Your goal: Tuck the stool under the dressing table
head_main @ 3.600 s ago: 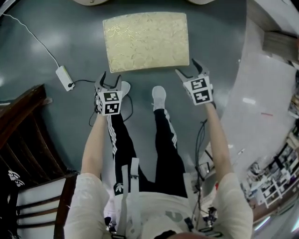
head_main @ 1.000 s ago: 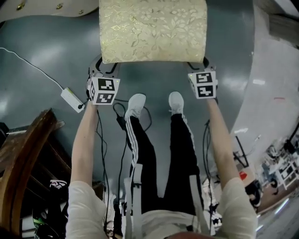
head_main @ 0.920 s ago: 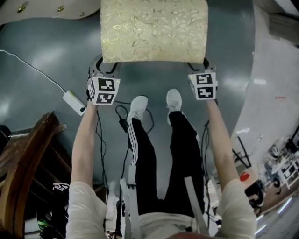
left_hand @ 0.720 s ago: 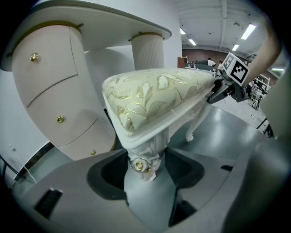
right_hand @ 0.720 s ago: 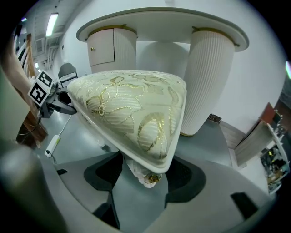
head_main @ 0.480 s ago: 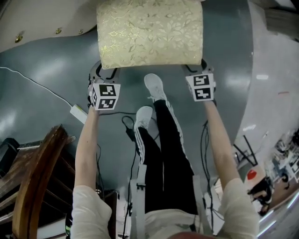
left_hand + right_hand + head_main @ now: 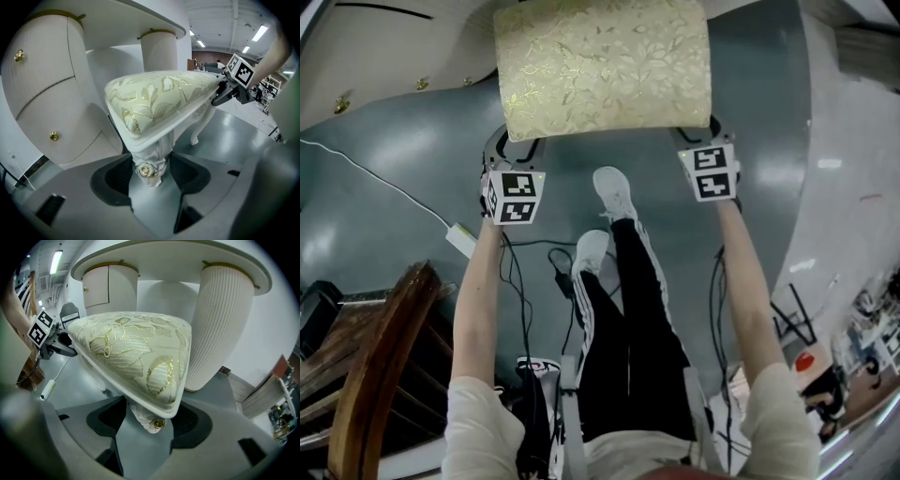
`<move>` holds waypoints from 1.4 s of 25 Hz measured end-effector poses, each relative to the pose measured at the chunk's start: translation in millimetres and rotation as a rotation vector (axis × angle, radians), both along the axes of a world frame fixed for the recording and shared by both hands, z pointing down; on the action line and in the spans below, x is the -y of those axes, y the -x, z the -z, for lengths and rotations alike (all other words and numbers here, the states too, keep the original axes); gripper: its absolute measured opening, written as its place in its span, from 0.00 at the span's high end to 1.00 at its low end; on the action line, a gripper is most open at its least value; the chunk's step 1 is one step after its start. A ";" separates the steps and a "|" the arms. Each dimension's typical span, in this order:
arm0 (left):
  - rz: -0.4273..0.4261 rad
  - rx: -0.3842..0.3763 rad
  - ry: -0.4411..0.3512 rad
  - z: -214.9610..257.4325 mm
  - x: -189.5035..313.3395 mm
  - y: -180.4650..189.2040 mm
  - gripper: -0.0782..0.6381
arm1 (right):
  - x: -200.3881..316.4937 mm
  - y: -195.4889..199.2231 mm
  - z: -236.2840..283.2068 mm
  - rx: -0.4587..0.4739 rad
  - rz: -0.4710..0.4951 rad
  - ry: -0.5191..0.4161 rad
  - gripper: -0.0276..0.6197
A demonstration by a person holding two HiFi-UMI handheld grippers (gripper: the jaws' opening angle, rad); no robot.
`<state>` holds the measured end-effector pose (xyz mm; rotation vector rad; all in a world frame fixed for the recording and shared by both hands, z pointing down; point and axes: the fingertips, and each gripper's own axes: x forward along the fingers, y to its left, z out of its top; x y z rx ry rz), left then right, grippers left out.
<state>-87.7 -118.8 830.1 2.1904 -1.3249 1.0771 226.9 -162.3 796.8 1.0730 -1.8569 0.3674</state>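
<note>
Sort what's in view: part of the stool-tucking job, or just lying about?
Job:
stool, gold-patterned cushion, gripped at its two near legs
left claw
right claw
white dressing table

Lying about:
wooden chair
white power box on its cord
black cables

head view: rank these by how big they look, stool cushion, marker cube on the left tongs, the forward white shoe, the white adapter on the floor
1. stool cushion, by far the largest.
2. left marker cube and forward shoe: they look alike, and the cube is nearer the camera, so unranked.
3. adapter, smallest.
</note>
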 end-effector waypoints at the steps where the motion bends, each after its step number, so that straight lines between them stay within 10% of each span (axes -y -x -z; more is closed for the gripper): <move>1: -0.005 0.001 0.003 -0.3 2.4 1.2 0.54 | 1.2 0.9 1.0 -0.003 -0.003 0.001 0.51; 16: 0.108 0.158 0.182 30.5 -22.7 -0.8 0.54 | 8.7 4.6 -4.6 0.102 0.095 0.091 0.51; 35: 0.065 0.168 0.134 23.7 -20.1 3.1 0.54 | -4.1 3.8 -7.7 0.132 0.057 -0.006 0.51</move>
